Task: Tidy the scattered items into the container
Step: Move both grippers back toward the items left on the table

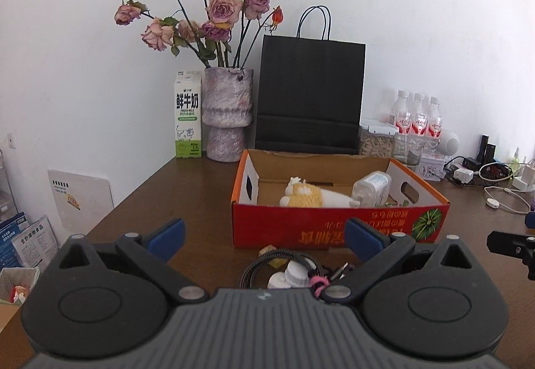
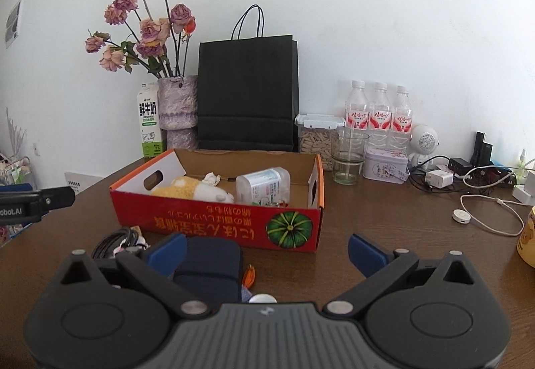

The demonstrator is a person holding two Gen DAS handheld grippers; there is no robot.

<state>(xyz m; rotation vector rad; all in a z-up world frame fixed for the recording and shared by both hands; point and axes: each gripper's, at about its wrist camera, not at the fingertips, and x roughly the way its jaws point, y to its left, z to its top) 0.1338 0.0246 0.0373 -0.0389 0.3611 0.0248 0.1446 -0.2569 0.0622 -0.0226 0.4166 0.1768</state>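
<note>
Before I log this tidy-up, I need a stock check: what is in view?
cardboard box: one, red, table centre
plush toy: one, yellow-white, in box
plastic bottle: one, clear, lying in box
coiled cable: one, black, before box
pouch: one, navy, before box
paper bag: one, black, behind box
vase of roses: one, mauve, rear left
milk carton: one, white-green, beside vase
water bottles: three, clear, rear right
left gripper: open
right gripper: open

A brown wooden table [image 2: 384, 218] carries a red cardboard box [image 2: 217, 225] near its middle. Behind it stand a milk carton [image 1: 188, 115], a vase [image 1: 228, 115] of dried roses, a black paper bag [image 1: 309, 95] and three water bottles [image 2: 378, 108]. A coiled black cable [image 1: 267, 265] and a dark blue pouch [image 2: 210, 265] lie before the box
</note>
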